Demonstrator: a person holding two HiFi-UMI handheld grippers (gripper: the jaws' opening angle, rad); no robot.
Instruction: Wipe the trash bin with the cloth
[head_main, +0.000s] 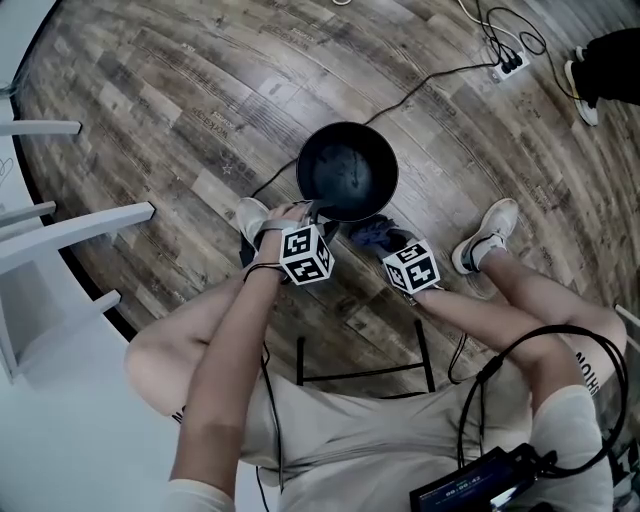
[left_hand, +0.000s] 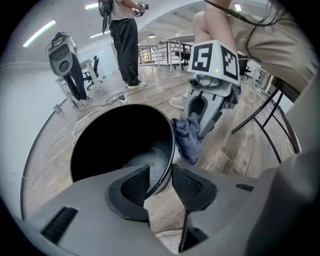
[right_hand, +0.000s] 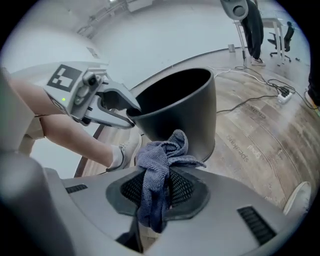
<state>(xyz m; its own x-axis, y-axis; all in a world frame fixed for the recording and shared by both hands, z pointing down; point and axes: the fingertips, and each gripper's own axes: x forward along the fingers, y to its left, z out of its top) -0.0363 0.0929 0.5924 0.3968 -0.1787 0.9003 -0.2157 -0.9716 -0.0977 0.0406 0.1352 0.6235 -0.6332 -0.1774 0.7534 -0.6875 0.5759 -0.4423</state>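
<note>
The bin (head_main: 347, 170) stands on the wood floor (head_main: 180, 90) near the person's feet. The left gripper (left_hand: 159, 181) straddles the bin's near rim, its jaws apart with the rim between them. The right gripper (right_hand: 159, 187) is clamped on the blue cloth (right_hand: 160, 160), just beside the bin's outer wall.

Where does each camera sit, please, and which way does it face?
Head view: on the person's head, facing down at the trash bin; forearms, legs, left tool and right tool show.
Left gripper view: on the left tool, facing into the bin, rim between open jaws; a thigh shows.
Right gripper view: on the right tool, shut on the cloth, facing the bin's outside; a leg shows.
Shared: both gripper views show the bin and the opposite tool.
</note>
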